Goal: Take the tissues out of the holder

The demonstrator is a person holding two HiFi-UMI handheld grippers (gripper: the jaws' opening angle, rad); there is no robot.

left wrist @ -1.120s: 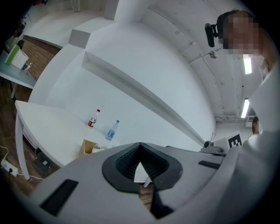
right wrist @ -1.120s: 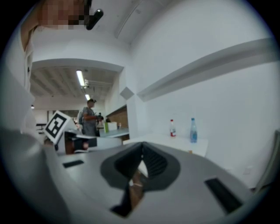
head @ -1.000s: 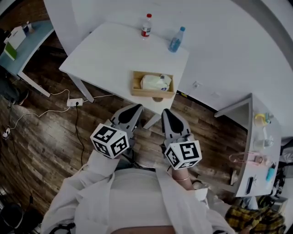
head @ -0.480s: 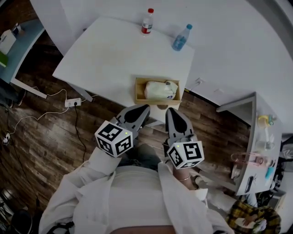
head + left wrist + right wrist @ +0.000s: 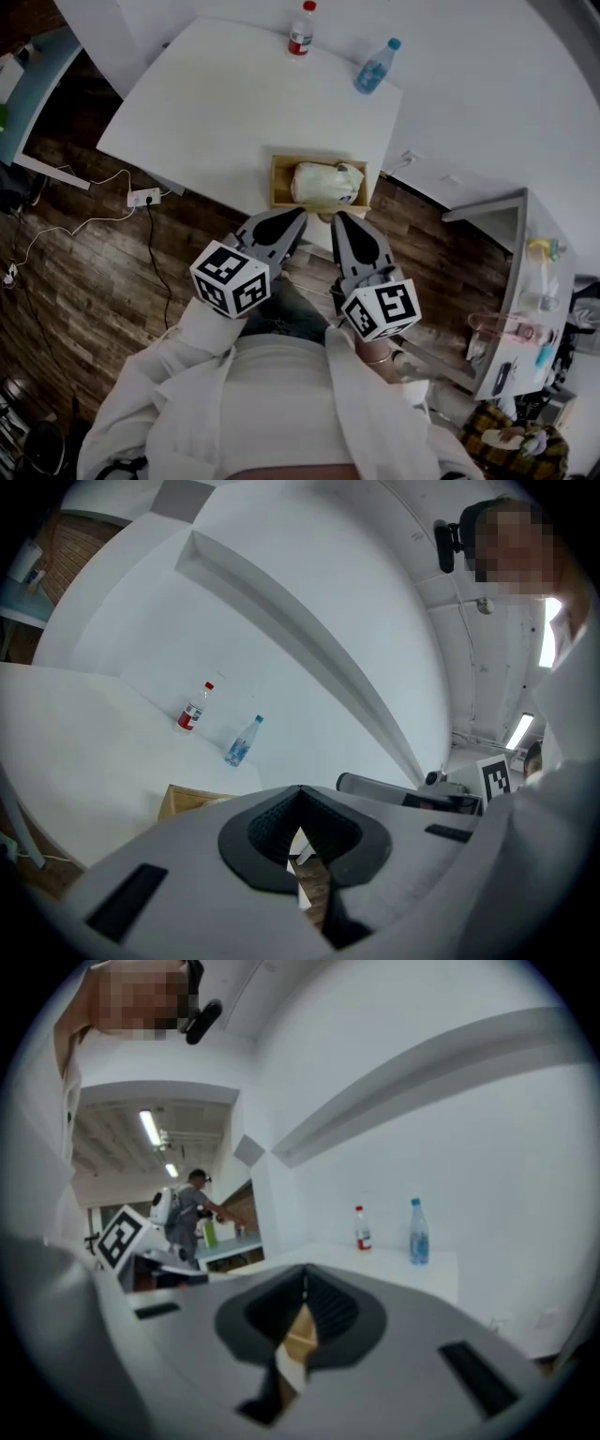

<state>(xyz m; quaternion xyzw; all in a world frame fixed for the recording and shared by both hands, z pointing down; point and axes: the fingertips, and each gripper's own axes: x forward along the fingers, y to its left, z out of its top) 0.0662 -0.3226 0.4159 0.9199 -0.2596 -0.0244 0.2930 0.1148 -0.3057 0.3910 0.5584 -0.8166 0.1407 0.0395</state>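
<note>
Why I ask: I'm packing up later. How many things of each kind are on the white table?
Bottles: 2, a red-capped bottle and a blue-capped bottle
Wooden holder: 1
Tissue pack: 1
Total: 4

Grey left hand-held gripper and right hand-held gripper bear black-and-white marker cubes; white sleeves.

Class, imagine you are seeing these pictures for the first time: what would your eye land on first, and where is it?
The left hand-held gripper and right hand-held gripper, large in the foreground, point with jaws together at a wooden holder on the near edge of the white table. A pack of tissues lies in it. A red-capped bottle and a blue-capped bottle stand at the far edge.
</note>
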